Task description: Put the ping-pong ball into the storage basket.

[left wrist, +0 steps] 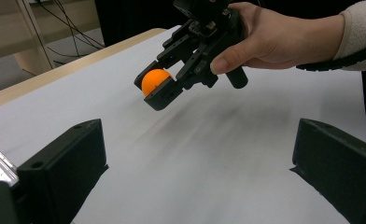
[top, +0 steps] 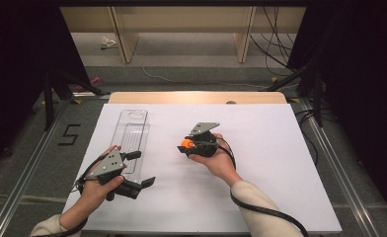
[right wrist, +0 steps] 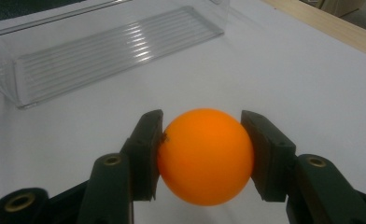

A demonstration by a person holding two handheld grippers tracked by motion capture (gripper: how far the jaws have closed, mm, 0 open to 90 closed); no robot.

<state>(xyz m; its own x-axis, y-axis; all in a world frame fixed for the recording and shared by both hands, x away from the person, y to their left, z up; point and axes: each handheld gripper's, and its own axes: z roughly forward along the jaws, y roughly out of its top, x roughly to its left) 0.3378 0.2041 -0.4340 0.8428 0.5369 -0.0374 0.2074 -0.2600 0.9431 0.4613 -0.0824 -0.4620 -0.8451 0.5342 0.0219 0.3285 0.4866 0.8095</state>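
pickup done: right claw (right wrist: 202, 156) clamps orange ball (right wrist: 204, 156) just above bench (top: 260, 197). left claw (top: 137, 169) open, empty, beside clear tray (top: 132, 131). drop into tray likely still pending.

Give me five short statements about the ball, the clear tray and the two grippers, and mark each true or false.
1. The right gripper is shut on the orange ball. True.
2. The orange ball lies inside the clear plastic tray. False: it is held between the right gripper's jaws, apart from the tray.
3. The left gripper has its jaws spread with nothing between them. True.
4. The tray holds several balls. False: it looks empty.
5. The tray lies on the white sheet nearer the left gripper than the right. True.
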